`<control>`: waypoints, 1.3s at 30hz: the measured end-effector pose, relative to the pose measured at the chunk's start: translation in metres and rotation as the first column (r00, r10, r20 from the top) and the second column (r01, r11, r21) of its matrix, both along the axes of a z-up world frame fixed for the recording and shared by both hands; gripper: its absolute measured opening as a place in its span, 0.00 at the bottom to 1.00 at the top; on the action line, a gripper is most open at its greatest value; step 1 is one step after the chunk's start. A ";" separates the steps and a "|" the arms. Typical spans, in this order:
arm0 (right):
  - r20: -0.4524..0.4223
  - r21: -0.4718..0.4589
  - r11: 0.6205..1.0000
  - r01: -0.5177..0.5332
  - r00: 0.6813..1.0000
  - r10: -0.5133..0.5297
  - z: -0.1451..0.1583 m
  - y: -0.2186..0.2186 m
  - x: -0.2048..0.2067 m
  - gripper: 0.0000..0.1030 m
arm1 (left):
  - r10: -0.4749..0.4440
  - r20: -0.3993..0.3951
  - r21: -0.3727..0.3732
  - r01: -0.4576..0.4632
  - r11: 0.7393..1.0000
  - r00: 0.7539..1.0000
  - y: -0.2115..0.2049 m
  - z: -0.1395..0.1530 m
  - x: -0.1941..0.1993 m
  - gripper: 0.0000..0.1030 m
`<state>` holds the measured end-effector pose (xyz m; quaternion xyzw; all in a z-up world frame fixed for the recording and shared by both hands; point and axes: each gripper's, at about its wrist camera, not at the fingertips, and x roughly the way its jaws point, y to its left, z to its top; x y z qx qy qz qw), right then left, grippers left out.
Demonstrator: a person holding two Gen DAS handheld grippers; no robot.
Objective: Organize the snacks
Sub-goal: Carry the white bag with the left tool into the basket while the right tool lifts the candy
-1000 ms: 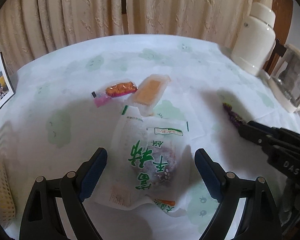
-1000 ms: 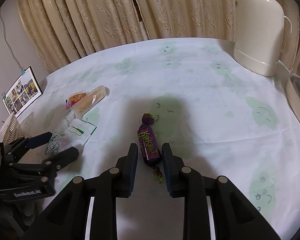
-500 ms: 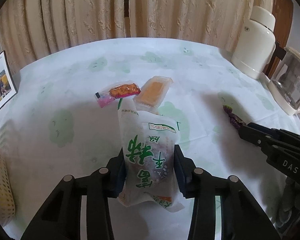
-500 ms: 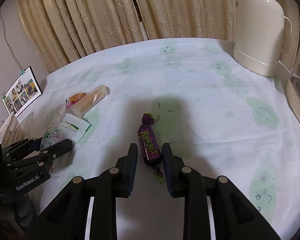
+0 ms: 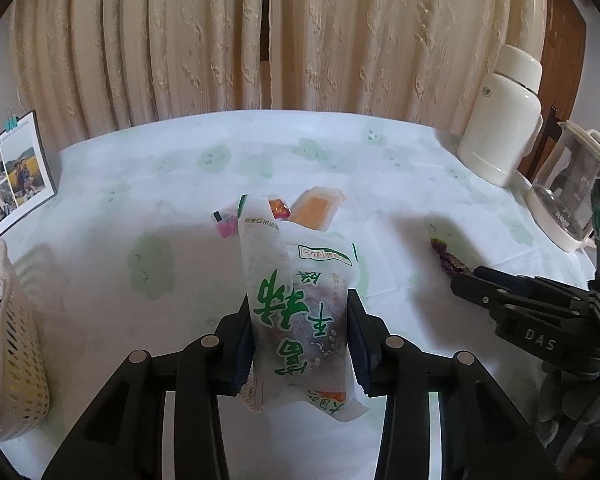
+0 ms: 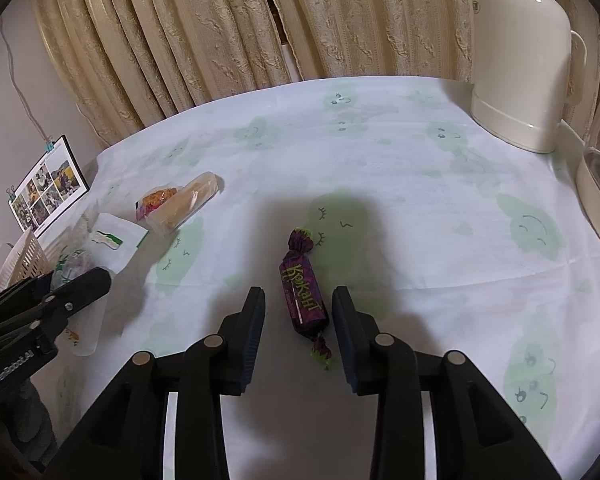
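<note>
My left gripper [image 5: 300, 320] is shut on a white snack bag with green characters [image 5: 296, 276], held upright above the table. From the right wrist view that bag [image 6: 108, 244] shows at the left, beside the left gripper's fingers [image 6: 88, 286]. A purple wrapped candy [image 6: 298, 276] lies on the tablecloth between the fingers of my right gripper [image 6: 299, 294], which is open with small gaps on both sides. Behind the bag lie a small orange snack in a pink wrapper [image 5: 279, 207] and a clear pack with a tan block [image 5: 316, 209].
A white slotted basket [image 5: 16, 340] holding something colourful stands at the left edge, with a clipped photo sheet [image 5: 12, 176] behind it. A cream thermos jug [image 5: 504, 120] and a glass kettle [image 5: 568, 196] stand at the right. Curtains hang behind the table.
My left gripper closed on the white bag and lifted it off the table, tipping it upright. The right gripper and the purple candy stayed put.
</note>
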<state>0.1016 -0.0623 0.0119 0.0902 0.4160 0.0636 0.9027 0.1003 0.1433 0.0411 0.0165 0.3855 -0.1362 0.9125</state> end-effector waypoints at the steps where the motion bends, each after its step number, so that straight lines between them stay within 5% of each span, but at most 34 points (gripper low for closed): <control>1: 0.000 -0.007 1.000 -0.004 1.000 0.004 0.000 0.002 0.000 0.33 | 0.002 0.006 0.001 -0.002 1.000 1.000 0.000 0.002 -0.002 0.40; 5: -0.002 -0.072 0.997 -0.027 1.000 0.027 0.000 0.012 0.002 0.32 | 0.010 0.035 0.010 -0.010 1.000 0.999 -0.001 0.008 -0.008 0.40; 7: -0.005 -0.084 0.995 -0.048 0.999 0.048 0.000 0.016 0.002 0.17 | 0.018 0.052 0.013 -0.019 1.000 0.998 0.000 0.012 -0.010 0.40; 13: 0.002 -0.089 0.995 -0.049 0.999 0.050 0.001 0.017 0.001 0.15 | 0.057 0.091 -0.008 -0.056 0.998 0.994 0.012 0.025 -0.016 0.40; 32: 0.063 0.129 0.988 -0.083 0.995 0.075 0.015 0.005 -0.010 0.15 | 0.215 0.187 -0.051 -0.209 0.977 0.959 0.063 0.060 -0.030 0.40; 39: 0.074 0.140 0.987 -0.084 0.994 0.075 0.017 0.006 -0.012 0.15 | 0.305 0.198 -0.070 -0.297 0.952 0.932 0.092 0.066 -0.036 0.40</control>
